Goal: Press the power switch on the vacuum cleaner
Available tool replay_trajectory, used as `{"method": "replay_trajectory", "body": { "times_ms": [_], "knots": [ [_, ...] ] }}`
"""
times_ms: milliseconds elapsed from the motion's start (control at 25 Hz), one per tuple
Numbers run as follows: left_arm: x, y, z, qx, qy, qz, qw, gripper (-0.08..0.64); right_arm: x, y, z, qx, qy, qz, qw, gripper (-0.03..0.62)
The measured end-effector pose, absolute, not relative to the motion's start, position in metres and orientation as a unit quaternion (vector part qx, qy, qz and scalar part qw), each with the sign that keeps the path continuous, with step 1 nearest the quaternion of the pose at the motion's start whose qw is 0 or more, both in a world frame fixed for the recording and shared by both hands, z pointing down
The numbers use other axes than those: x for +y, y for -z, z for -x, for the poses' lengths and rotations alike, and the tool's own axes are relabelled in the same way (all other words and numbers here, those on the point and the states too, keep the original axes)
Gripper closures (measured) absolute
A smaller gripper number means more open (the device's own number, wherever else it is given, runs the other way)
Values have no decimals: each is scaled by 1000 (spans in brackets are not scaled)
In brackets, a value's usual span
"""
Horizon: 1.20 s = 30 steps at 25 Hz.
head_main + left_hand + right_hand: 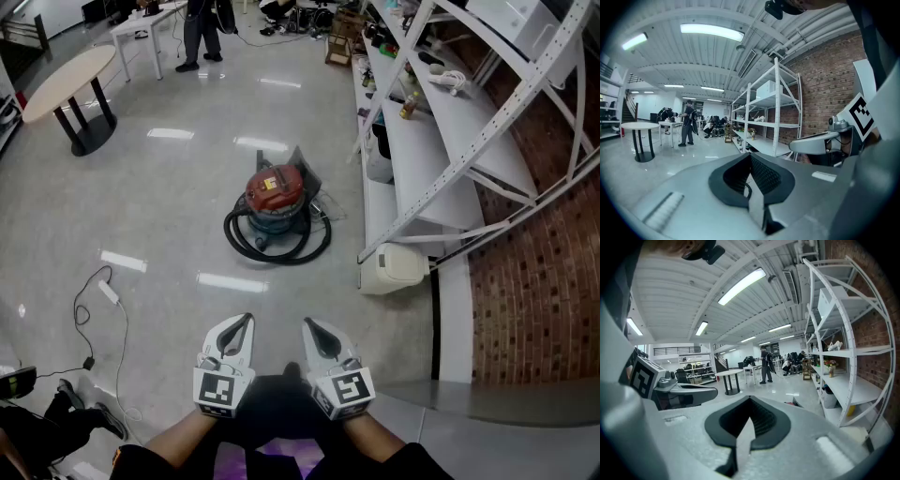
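My L gripper [234, 334] & R gripper [321, 337] sit low, side by side, both w/ jaws closed tip to tip, nothing in them. Red vacuum cleaner [275, 199] stands well ahead on floor [169, 197], black hose [281, 256] coiled round its base, near white shelving [441, 131]. Round table [66, 80] far left.

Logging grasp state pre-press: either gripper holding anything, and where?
Nothing held. The left gripper and right gripper are both shut on nothing, well short of the vacuum cleaner.

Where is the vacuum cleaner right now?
In the head view, the red-topped vacuum cleaner stands on the floor at centre, black hose coiled round its base, left of the white shelving.
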State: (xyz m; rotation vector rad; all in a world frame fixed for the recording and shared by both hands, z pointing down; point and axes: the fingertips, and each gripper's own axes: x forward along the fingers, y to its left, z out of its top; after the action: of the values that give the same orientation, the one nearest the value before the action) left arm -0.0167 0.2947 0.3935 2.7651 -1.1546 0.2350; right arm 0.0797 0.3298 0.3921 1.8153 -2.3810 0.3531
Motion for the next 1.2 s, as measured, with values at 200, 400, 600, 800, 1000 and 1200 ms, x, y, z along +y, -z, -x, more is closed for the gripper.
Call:
{"method": "replay_trajectory", "body": {
  "times_ms": [200,400,600,800,1000,1200],
  "knots": [
    [312,-400,26,-386,-73,-914,100,544,344,-392,-71,-788,-129,-598,73,603],
    [313,-401,29,-387,-75,-915,86,543,345,-397,-67,-791,-129,-594,72,603],
    [317,-411,34,-385,-75,-914,106,544,347,-398,-61,-792,-135,-591,70,601],
    [313,-413,40,-388,-74,-912,111,543,342,-402,-58,-791,-149,-590,66,601],
    [306,-412,56,-396,-73,-909,106,545,332,-403,-46,-791,-156,-588,61,601],
    [286,-402,78,-402,-63,-908,100,544,313,-397,-26,-792,-151,-589,54,600]
  ]
}}
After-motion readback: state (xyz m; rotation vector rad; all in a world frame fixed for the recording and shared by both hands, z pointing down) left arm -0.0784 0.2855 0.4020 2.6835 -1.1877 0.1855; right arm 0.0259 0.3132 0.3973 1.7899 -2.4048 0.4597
